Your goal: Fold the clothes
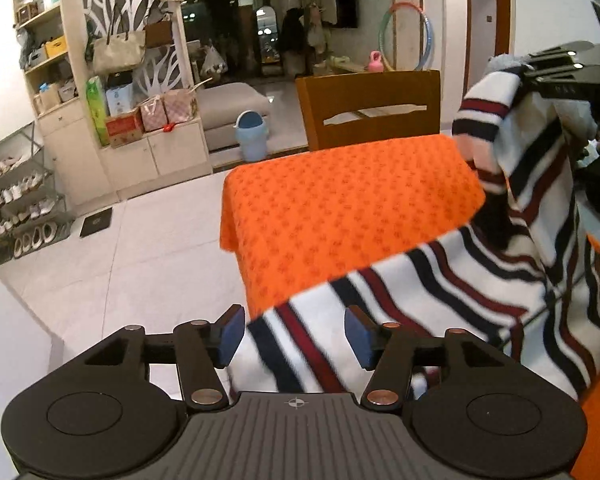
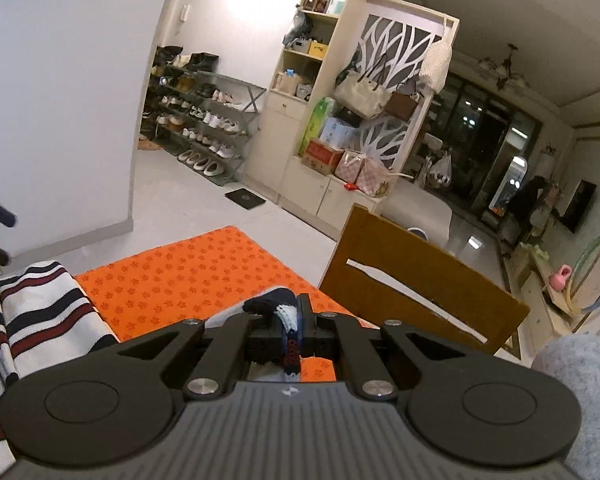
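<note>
A white sweater with navy and dark red stripes (image 1: 440, 292) lies partly on the orange-covered table (image 1: 340, 200) and is lifted at its right side. My left gripper (image 1: 294, 336) is open, its blue pads on either side of the sweater's near edge, not closed on it. My right gripper (image 2: 290, 330) is shut on a bunch of the sweater and holds it up above the table; it shows in the left wrist view (image 1: 560, 70) at the upper right. The sweater also shows at the left of the right wrist view (image 2: 40, 312).
A wooden chair (image 1: 372, 108) stands at the table's far side. Beyond are a blue bin (image 1: 252, 136), white cabinets with bags and boxes (image 1: 140, 128), a shoe rack (image 1: 16, 200) and tiled floor.
</note>
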`<action>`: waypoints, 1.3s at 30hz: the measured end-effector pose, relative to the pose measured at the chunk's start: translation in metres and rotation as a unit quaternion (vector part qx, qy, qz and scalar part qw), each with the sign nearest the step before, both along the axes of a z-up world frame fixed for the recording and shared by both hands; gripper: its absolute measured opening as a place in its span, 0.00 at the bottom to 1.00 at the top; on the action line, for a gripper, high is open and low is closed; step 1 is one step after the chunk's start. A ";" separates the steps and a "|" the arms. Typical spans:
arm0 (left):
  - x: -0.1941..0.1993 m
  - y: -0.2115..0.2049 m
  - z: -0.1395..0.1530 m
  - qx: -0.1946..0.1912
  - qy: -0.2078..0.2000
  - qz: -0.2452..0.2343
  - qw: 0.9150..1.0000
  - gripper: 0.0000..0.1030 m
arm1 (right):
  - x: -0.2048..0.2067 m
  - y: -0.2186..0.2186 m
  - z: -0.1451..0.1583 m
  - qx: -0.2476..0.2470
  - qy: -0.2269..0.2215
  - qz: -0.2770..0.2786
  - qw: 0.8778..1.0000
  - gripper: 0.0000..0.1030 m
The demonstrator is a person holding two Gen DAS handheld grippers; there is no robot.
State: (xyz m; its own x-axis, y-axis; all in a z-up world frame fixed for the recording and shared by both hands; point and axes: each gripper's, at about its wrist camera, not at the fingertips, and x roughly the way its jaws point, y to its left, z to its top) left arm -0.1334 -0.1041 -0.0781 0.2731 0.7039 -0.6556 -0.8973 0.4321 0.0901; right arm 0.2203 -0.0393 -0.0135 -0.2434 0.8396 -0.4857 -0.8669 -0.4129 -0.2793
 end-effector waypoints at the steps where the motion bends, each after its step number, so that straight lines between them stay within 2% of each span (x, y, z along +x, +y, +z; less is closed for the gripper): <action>1: 0.006 0.006 -0.001 0.001 -0.002 -0.004 1.000 0.56 | -0.001 -0.002 0.000 0.001 0.001 -0.002 1.000 0.05; 7: 0.051 0.020 -0.006 -0.021 -0.064 -0.051 0.996 0.56 | -0.017 -0.044 0.000 0.024 -0.034 -0.015 0.999 0.05; 12: 0.096 0.005 -0.013 -0.037 -0.116 -0.103 0.987 0.58 | -0.026 -0.086 0.005 0.024 -0.009 -0.039 0.999 0.05; 20: 0.168 0.009 -0.026 -0.015 -0.097 -0.150 0.984 0.58 | -0.021 -0.120 0.015 0.020 0.024 -0.074 0.997 0.05; 26: 0.196 0.016 -0.036 -0.010 -0.090 -0.181 0.979 0.58 | -0.010 -0.125 0.014 0.011 0.037 -0.091 0.995 0.05; 29: 0.200 0.019 -0.044 -0.002 -0.075 -0.174 0.982 0.57 | -0.007 -0.124 0.013 0.006 0.044 -0.096 0.994 0.05; 31: 0.201 0.022 -0.050 0.003 -0.063 -0.165 0.984 0.52 | -0.006 -0.124 0.012 0.005 0.050 -0.097 0.994 0.05; 34: 0.201 0.027 -0.057 0.012 -0.051 -0.151 0.987 0.35 | -0.007 -0.123 0.013 0.002 0.050 -0.095 0.994 0.05; 36: 0.196 0.029 -0.056 0.027 -0.051 -0.142 0.988 0.09 | -0.008 -0.122 0.011 0.000 0.046 -0.096 0.994 0.05; 39: 0.176 0.030 -0.046 0.053 -0.056 -0.106 0.991 0.07 | -0.009 -0.122 0.007 -0.003 0.038 -0.101 0.994 0.05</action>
State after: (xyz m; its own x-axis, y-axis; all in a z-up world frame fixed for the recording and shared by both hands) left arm 0.0423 -0.0744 -0.1240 0.4897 0.6863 -0.5378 -0.7942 0.6056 0.0497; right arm 0.2110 -0.1616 -0.0063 -0.1065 0.8720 -0.4777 -0.9509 -0.2297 -0.2075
